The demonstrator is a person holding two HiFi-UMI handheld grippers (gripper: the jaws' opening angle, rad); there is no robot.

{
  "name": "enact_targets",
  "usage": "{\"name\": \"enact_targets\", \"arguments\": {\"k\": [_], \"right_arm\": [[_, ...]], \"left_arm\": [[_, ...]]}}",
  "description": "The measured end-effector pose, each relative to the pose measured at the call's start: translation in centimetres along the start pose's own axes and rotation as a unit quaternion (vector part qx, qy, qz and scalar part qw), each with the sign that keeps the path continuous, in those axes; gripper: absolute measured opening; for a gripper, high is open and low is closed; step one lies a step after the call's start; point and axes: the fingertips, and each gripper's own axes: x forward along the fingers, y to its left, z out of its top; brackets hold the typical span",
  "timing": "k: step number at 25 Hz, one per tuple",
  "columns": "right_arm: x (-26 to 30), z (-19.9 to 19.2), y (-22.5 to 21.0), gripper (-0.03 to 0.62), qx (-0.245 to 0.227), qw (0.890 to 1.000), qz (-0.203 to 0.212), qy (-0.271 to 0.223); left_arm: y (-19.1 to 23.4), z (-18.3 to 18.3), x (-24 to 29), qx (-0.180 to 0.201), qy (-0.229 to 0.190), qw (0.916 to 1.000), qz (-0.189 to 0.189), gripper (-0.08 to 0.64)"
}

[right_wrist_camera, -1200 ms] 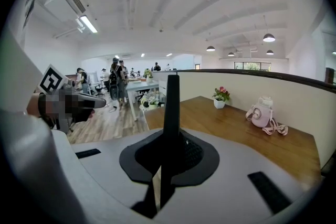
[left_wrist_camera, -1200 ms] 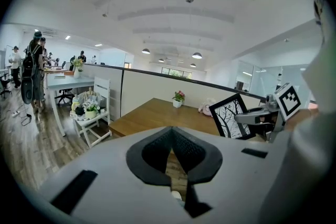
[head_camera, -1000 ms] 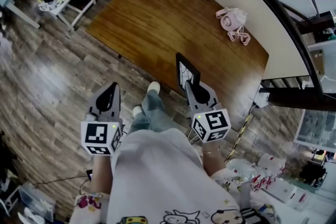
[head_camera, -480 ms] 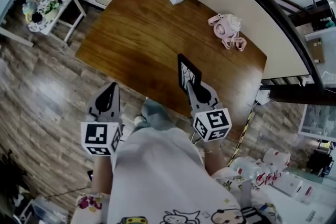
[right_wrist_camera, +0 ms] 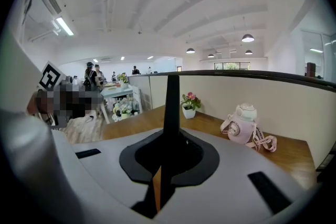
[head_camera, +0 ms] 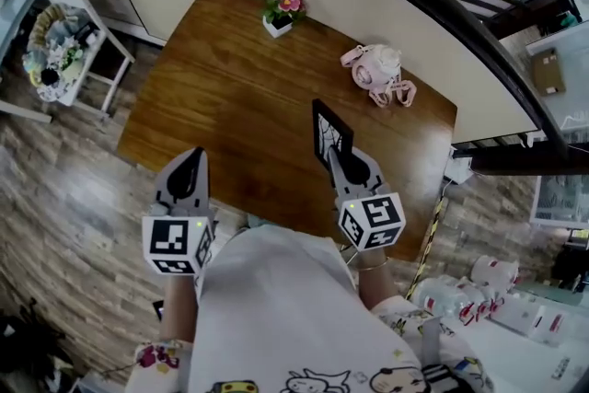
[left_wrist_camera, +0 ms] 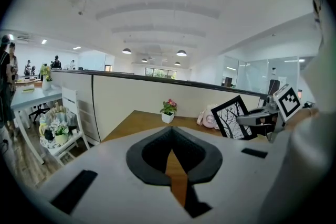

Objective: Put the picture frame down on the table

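A black picture frame (head_camera: 328, 132) with a tree drawing stands upright in my right gripper (head_camera: 341, 158), held above the near right part of the wooden table (head_camera: 230, 78). That gripper is shut on the frame's lower edge. In the right gripper view the picture frame (right_wrist_camera: 171, 107) shows edge-on as a dark vertical bar rising from between the jaws. In the left gripper view the picture frame (left_wrist_camera: 234, 117) faces the camera at the right. My left gripper (head_camera: 187, 178) hangs over the table's near edge, shut with nothing in it.
A small potted flower (head_camera: 279, 12) and a pink bottle with a strap (head_camera: 377, 72) stand near the table's far side, against a low partition wall (head_camera: 386, 5). A white cart (head_camera: 63, 32) with flowers stands on the floor at left. People are far off at desks.
The view has shifted forward, so the table lies closer under both grippers. The right gripper with the frame is further over the tabletop. Both grippers keep their state.
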Motion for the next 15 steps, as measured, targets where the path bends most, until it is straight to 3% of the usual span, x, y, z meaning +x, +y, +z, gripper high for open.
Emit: {"name": "enact_targets", "arguments": {"k": [7, 15], "right_arm": [[0.7, 0.5, -3.5, 0.021, 0.019, 1.000, -0.021, -0.009], [0.0, 0.1, -4.6, 0.021, 0.042, 0.998, -0.041, -0.013]], "left_arm": [[-1.8, 1.7, 4.6, 0.022, 0.007, 0.9993, -0.029, 0.003], [-3.8, 2.4, 6.8, 0.041, 0.016, 0.9970, -0.064, 0.003]]}}
